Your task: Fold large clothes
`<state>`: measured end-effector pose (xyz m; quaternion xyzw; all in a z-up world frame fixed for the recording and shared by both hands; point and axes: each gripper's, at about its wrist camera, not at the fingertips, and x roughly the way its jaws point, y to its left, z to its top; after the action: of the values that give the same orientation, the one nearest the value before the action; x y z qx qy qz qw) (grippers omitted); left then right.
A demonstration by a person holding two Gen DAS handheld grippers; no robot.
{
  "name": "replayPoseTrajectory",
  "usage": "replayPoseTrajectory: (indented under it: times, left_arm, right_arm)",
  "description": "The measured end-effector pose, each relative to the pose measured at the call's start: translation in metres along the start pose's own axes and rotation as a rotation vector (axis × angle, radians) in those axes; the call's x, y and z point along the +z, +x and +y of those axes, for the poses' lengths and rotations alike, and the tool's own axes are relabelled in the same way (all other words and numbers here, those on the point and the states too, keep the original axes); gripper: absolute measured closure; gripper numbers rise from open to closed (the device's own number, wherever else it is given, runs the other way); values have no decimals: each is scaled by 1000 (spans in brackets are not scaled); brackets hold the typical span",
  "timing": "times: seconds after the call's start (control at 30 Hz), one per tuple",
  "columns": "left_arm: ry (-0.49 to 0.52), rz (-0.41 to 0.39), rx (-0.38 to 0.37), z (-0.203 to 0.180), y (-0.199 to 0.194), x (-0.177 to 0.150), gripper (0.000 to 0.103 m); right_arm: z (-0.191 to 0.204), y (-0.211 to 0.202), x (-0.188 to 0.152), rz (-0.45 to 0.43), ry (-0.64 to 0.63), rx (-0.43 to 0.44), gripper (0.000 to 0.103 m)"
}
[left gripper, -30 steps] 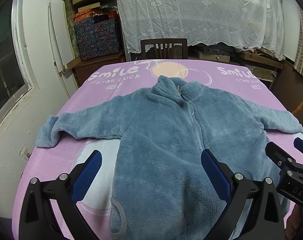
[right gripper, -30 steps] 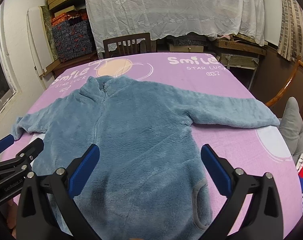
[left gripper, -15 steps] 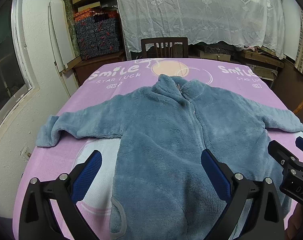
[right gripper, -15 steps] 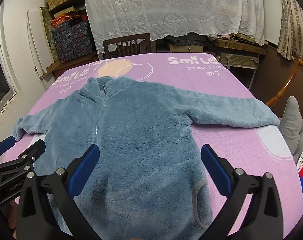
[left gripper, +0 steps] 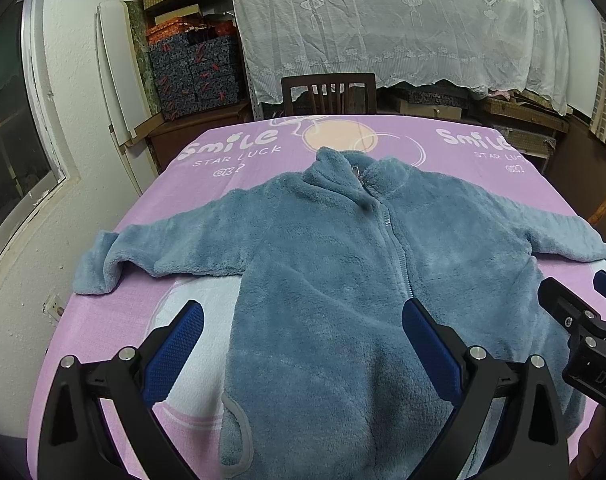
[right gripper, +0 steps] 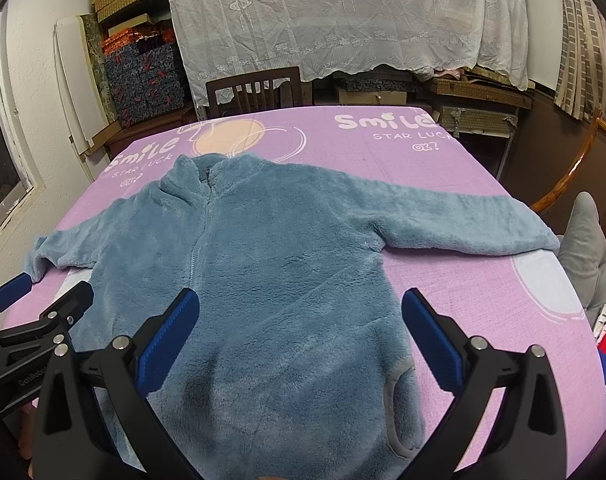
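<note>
A blue fleece zip jacket (left gripper: 343, 264) (right gripper: 271, 272) lies flat and face up on a purple table cover (left gripper: 103, 320) (right gripper: 483, 280), collar far, both sleeves spread sideways. My left gripper (left gripper: 303, 344) hovers open above the jacket's lower left part, nothing between its blue pads. My right gripper (right gripper: 301, 340) hovers open above the lower right part, also holding nothing. Each gripper shows at the edge of the other's view. The jacket's hem is hidden below the frame.
A dark wooden chair (left gripper: 329, 94) (right gripper: 255, 92) stands at the table's far edge. Stacked boxes (left gripper: 195, 68) and a lace-draped shelf (left gripper: 383, 28) fill the back. A wall with a window (left gripper: 15, 136) is at left; a grey cushion (right gripper: 587, 248) lies at right.
Both views have drifted slightly back and up from the jacket; the garment lies unchanged and both grippers stay open.
</note>
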<state>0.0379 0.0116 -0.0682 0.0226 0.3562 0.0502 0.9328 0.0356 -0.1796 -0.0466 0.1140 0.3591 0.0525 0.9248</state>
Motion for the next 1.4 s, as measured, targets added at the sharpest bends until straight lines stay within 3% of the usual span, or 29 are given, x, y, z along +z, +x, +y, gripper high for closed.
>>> replayPoseTrajectory:
  times: [0.83,1.0,1.1,1.23,1.4]
  left_arm:
    - [4,14,2,3,3,-1,3]
    - [-47,80,-81,23,15,-2,3]
    - [-43,86,-87,34,15,-12,3]
    - [-42,145,-144,56,11,-50,3]
    - [-49,179,-232,67,2,-72,3]
  right_arm:
    - [1,2,-1,6,-1,2,4]
    - [0,8,-3,27,2,14,4]
    - [-12,5,-14,32,31,39,4]
    - [-32,2,-39,84,32,46,4]
    - [-48,-2,-63,131,18,26,4]
